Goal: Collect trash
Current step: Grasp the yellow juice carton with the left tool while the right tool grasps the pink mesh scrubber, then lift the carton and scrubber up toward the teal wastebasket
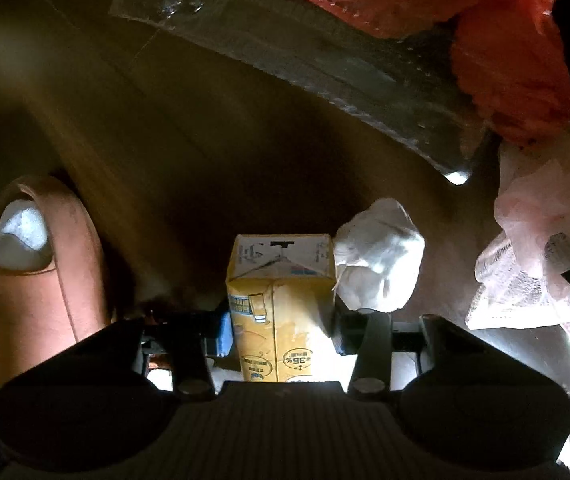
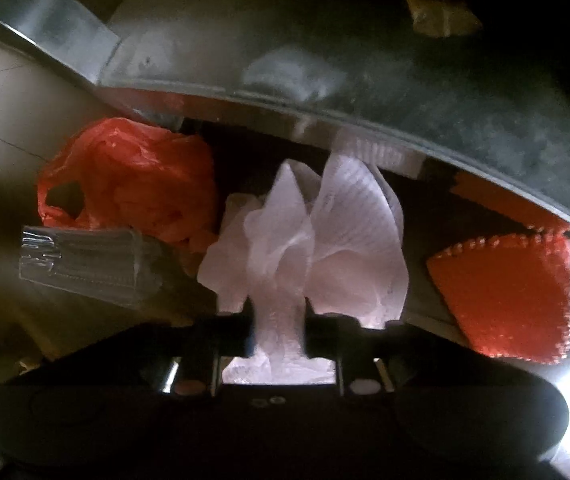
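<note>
**Both jaws closed on trash**

The left gripper [image 1: 281, 320] has its jaws clamped on the sides of a yellow drink carton [image 1: 281, 292], which stands between them on the floor [image 1: 165, 128]. A crumpled white tissue [image 1: 379, 256] lies just beside the carton, touching its right edge. A pink slipper [image 1: 51, 280] with a white sock in it sits off to the left. Farther out lie a clear plastic wrapper [image 1: 285, 40] and a red plastic bag [image 1: 505, 60].

The right gripper [image 2: 279, 332] has its jaws pinched tight on a bunched pale pink plastic bag [image 2: 305, 248]. The red bag and clear wrapper lie to its left, an orange stitched cloth [image 2: 505, 300] to its right, under a grey curved edge [image 2: 365, 120] I cannot identify.
</note>
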The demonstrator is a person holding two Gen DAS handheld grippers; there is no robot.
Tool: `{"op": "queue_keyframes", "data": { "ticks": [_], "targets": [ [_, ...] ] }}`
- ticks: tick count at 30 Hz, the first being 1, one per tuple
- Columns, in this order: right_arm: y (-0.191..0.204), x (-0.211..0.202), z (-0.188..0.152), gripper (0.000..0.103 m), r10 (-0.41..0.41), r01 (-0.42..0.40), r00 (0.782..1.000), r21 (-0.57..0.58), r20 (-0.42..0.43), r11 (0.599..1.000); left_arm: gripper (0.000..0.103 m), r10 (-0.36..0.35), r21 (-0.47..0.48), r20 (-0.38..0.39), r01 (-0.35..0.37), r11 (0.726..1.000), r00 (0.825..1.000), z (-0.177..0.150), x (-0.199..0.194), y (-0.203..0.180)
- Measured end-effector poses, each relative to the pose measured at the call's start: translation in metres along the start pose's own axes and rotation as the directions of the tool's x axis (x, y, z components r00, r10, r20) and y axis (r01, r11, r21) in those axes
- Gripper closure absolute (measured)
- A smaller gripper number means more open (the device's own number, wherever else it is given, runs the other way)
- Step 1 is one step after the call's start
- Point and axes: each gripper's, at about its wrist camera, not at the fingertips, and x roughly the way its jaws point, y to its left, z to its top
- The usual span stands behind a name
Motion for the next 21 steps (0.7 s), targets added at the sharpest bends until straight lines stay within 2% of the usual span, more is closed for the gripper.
{"op": "queue_keyframes", "data": {
  "ticks": [10, 21],
  "targets": [
    [-0.008, -0.06, -0.025, 0.096, -0.002, 0.001, 0.999, 0.023, 0.045, 1.0, 0.059, -0.025, 0.061, 0.031, 0.024, 0.998, 0.999, -0.014, -0.043, -0.013],
    [0.001, -0.157, -0.064, 0.097, -0.031, 0.031, 0.987, 0.001, 0.155, 1.0, 0.06, -0.067, 0.151, 0.169, 0.041, 0.988, 0.983, -0.075, -0.12, -0.019]
  ]
}}
